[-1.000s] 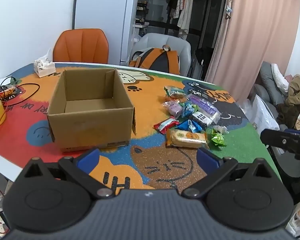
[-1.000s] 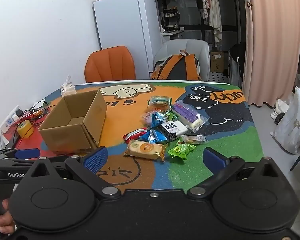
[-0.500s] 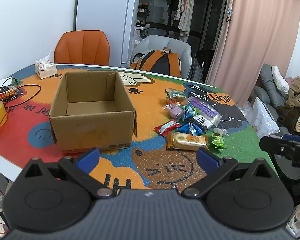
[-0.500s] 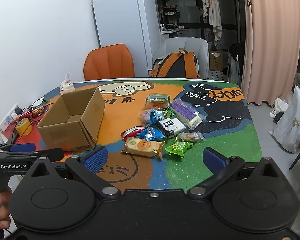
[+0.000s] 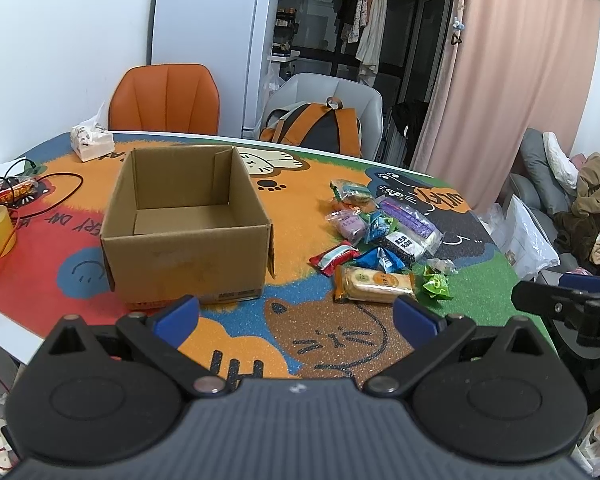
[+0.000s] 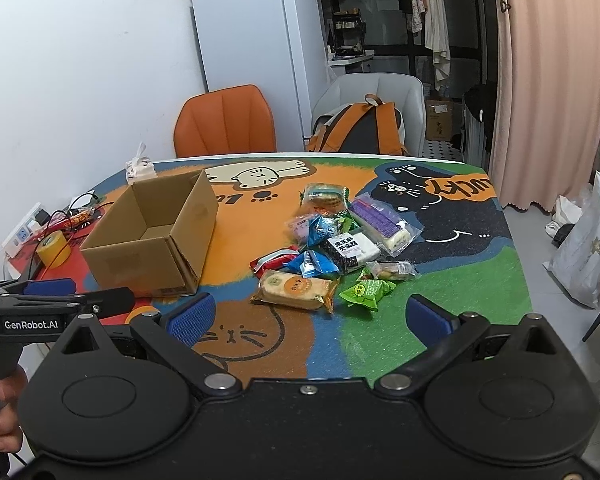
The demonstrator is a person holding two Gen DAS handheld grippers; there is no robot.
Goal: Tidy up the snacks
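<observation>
While both grippers gape empty, right view alone shows power strip [image 6: 25,233], left gripper [image 6: 72,294]

This is a lived-in home, a small dining corner opening onto a closet area. A table [image 5: 340,344] covered in a colourful cartoon-cat mat stands by a white wall, with an orange chair [image 5: 166,98] and a grey chair [image 6: 380,92] carrying a backpack [image 6: 364,128] on its far side, and a white fridge [image 6: 260,40] behind them. Clothes hang [image 5: 374,40] in the far dark room, a pink curtain [image 5: 512,80] falls at the right, and laundry is heaped on a sofa [image 5: 592,196] at the far right.
</observation>
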